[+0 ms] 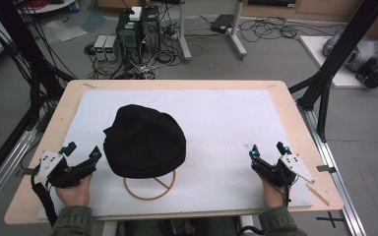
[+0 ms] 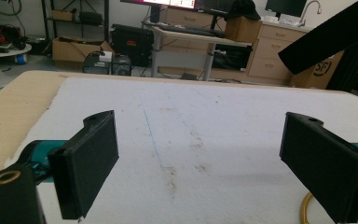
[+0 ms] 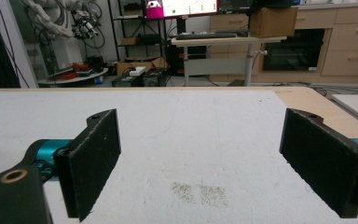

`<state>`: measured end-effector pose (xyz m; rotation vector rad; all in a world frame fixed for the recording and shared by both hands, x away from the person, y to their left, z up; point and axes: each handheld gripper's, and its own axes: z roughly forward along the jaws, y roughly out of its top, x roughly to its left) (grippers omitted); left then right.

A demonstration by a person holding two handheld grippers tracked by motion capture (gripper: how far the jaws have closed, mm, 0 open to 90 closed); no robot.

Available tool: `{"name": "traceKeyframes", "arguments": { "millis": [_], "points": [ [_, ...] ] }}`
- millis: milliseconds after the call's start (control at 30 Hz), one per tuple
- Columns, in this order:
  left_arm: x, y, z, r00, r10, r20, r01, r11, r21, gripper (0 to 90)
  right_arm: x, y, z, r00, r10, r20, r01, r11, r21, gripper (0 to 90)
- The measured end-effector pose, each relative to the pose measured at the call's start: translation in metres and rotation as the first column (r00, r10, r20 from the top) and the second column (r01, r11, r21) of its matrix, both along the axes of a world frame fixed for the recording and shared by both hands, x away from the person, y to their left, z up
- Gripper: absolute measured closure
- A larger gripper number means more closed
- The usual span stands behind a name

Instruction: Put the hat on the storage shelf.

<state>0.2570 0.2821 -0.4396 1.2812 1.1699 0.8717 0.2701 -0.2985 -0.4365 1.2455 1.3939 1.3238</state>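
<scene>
While a black hat (image 1: 144,141) sits on the white mat (image 1: 226,123) in the middle of the wooden table (image 1: 295,118), a thin tan ring (image 1: 149,188) lies flat right by its near edge, partly under it. The left gripper (image 1: 82,151) rests on the mat just left of the hat, jaws spread wide, holding nothing. The right gripper (image 1: 267,149) rests well off to the right, jaws spread wide too, with bare mat between them.
</scene>
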Motion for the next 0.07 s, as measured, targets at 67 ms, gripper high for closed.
{"name": "traceKeyframes", "arguments": {
  "millis": [67],
  "points": [
    [0.0002,0.0004,-0.0005,1.0000,-0.004,-0.006,0.004,1.0000,0.006,11.7,0.0005,-0.0003,-0.0002,1.0000,0.005,-0.002,-0.005,1.0000,0.003,11.6]
  ]
}}
